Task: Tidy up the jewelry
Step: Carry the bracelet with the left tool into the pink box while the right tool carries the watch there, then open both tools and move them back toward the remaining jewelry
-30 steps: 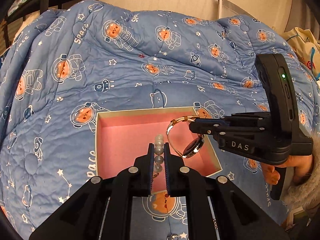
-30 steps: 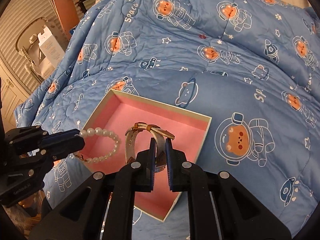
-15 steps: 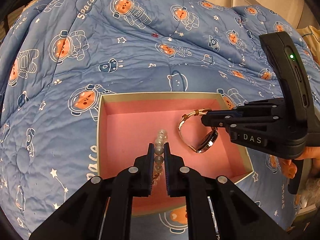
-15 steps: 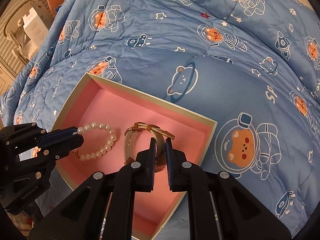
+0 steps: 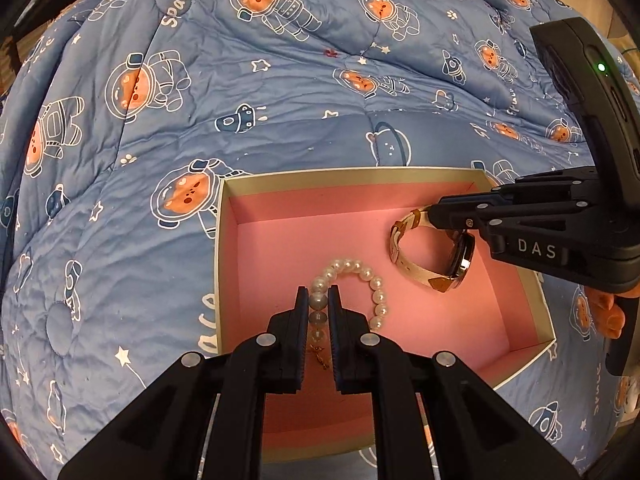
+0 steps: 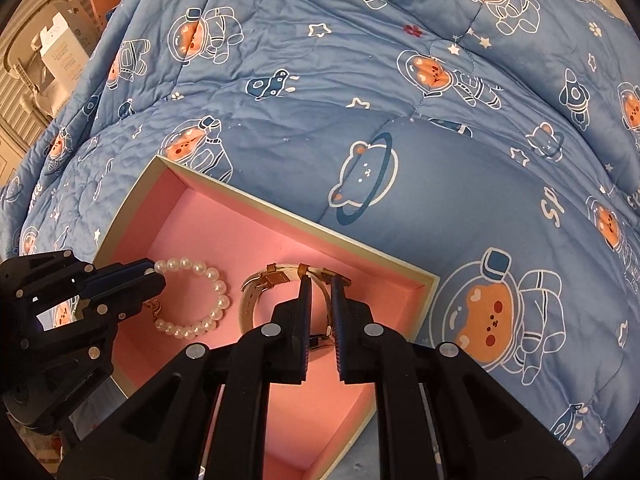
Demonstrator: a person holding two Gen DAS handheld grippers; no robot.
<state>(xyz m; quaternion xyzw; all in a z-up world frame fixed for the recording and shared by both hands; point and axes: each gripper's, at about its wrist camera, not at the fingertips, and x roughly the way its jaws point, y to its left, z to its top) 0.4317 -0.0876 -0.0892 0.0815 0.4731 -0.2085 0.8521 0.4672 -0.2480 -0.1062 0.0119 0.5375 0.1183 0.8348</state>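
- Both pieces are over the box and low inside it, but neither is let go yet; as I judge it, releasing them onto the pink lining and withdrawing is what remains.
- The left gripper [image 5: 319, 300] has its jaws closed on the pearl bracelet [image 5: 360, 276], pinching one bead near the tips. In the left wrist view the loop curves up and to the right of the jaws, in the lower centre of the frame, with a small gold clasp dangling between the jaws lower down.
- The right gripper [image 6: 319, 290] has its jaws closed on the strap of the watch [image 6: 276, 280]. In the left wrist view the watch sits right of centre, its pale strap looped and its round case tilted on edge, hanging from the jaw tips.
- Whether the bracelet or the watch already touches the box floor I cannot tell; both look very near it.
- The box [image 5: 352, 176] is an open, shallow tray with cream walls and a pink lining. It holds nothing besides the two gripped pieces; the rest of the lining is bare.
- In the right wrist view bracelet and watch lie just beside each other in the lower left of the frame, not touching.
- The box rests on a bed, on a blue quilt [image 5: 280, 92] printed with astronaut bears. No other jewellery shows on it.
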